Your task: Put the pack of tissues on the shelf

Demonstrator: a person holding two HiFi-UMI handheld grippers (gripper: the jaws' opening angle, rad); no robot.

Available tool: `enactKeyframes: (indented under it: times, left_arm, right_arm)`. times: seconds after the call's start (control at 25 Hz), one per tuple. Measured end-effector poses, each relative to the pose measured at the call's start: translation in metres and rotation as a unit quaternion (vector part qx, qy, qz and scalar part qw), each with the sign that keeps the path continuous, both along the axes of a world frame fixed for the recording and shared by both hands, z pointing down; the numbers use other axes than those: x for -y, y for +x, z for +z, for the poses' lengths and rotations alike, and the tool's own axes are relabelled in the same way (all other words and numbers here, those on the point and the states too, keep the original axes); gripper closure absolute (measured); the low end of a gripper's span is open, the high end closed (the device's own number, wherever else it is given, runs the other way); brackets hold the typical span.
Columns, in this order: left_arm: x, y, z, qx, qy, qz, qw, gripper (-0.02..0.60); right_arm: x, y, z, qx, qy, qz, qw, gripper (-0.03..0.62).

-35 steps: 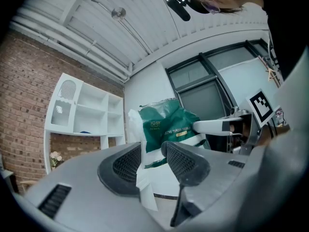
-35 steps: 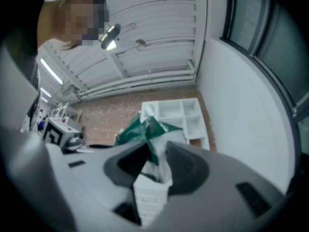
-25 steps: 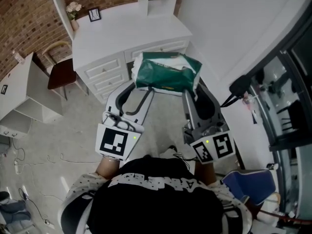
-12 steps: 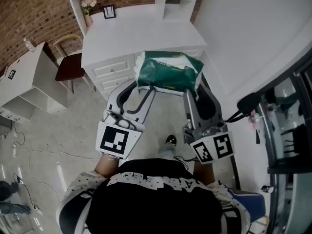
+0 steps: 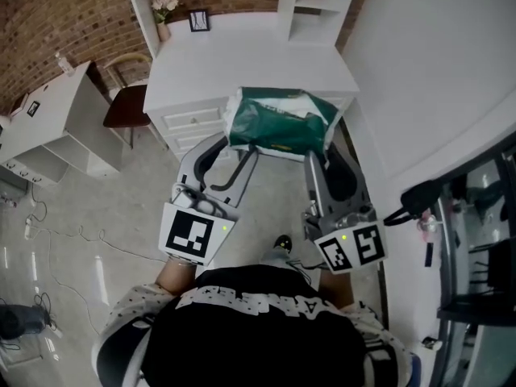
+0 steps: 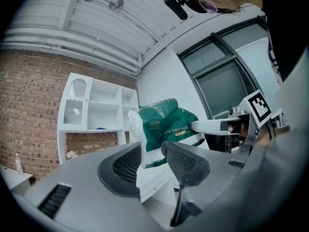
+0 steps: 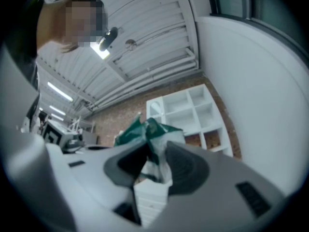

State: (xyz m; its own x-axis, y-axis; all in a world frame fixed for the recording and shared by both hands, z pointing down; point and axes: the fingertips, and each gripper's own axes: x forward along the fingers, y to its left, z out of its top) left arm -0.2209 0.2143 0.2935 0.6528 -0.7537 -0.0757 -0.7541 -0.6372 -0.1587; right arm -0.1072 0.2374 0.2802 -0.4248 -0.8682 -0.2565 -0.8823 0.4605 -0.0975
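Now pack of tissues (image 5: 280,123) nearer shelf (image 5: 306,10) than second ago; your left gripper (image 5: 242,147), right gripper (image 5: 317,156) each pinch one end; placing remains.

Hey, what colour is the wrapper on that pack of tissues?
The soft plastic pack of tissues is dark green with white ends, clearest in the head view.

Head view looks steeply down; both gripper views look along their fingers (image 6: 186,161) toward the shelf (image 6: 99,105).

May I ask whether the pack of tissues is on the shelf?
No: the pack of tissues is gripped by left gripper and right gripper, midair.
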Motion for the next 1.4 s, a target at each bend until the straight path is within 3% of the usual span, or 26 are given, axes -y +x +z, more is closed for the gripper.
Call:
enactKeyframes:
  times: [0.48,0.8,1.04,1.4]
  left_arm:
    - [0.037,0.032,-0.005,0.009,0.0,-0.023,0.9997,0.393]
    - [0.056,0.071,-0.011,0.015,0.008,-0.021,0.9997,0.393]
    - [0.075,0.122,-0.002,0.022,0.008,-0.025,0.9994,0.393]
    - [0.074,0.132,-0.014,0.016,0.016,-0.012,0.9997,0.393]
  right_arm:
    - [0.041,0.033,-0.004,0.008,0.002,-0.025,1.0,0.448]
    - [0.061,0.072,-0.009,0.015,0.01,-0.024,1.0,0.448]
    - [0.08,0.124,0.003,0.021,0.011,-0.027,0.999,0.448]
    - [0.074,0.132,-0.009,0.022,0.019,-0.013,1.0,0.448]
